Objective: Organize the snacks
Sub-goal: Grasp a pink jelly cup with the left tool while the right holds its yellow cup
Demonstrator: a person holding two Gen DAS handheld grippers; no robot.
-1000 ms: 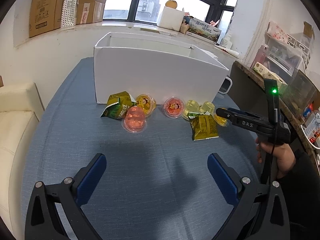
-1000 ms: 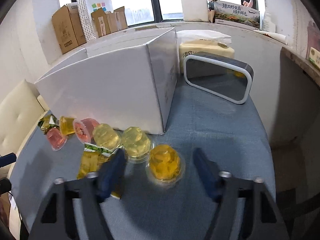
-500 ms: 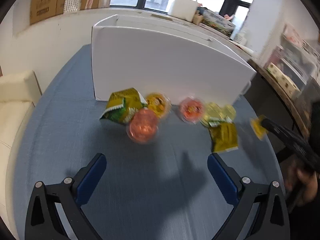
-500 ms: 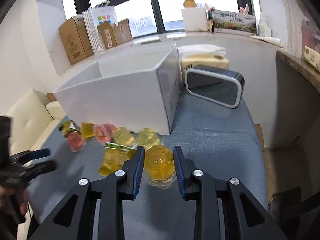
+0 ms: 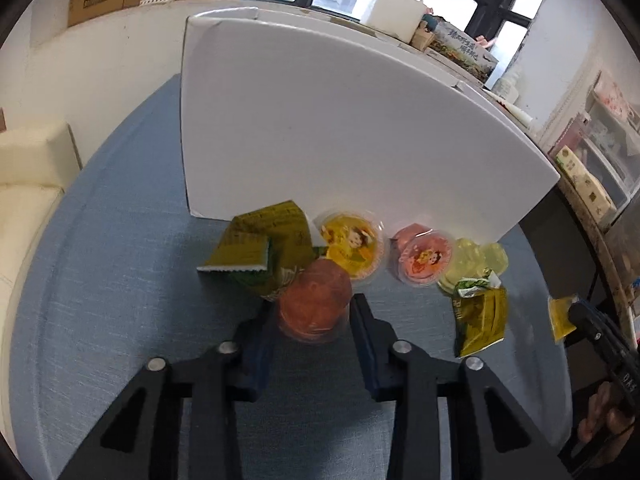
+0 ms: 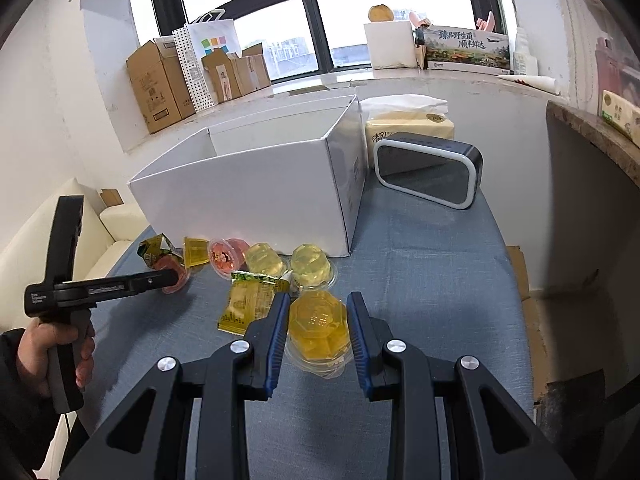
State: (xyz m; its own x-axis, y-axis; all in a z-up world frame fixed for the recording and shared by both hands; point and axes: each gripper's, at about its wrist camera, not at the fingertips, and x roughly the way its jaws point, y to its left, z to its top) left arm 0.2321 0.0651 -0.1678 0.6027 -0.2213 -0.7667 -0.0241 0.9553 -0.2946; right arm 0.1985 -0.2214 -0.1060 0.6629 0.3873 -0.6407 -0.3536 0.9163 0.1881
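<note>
Right gripper [image 6: 318, 320] pinches the orange jelly cup [image 6: 318, 326], lifted off the blue tablecloth [image 6: 432, 280] (lid rim hanging below) — left gripper [image 5: 314, 312] is clamped on the red jelly cup [image 5: 314, 300], whether lifted unclear. Beyond: yellow-green snack packets [image 5: 264, 254], a yellow cup [image 5: 352, 246], a pink cup [image 5: 424, 258], two pale jelly cups [image 6: 288, 262] — all against the white box [image 6: 256, 192]. Speaker [image 6: 428, 170] behind.

Grey speaker [image 6: 428, 170] before tissue pack [image 6: 408, 126], windowsill cartons [image 6: 160, 84].
</note>
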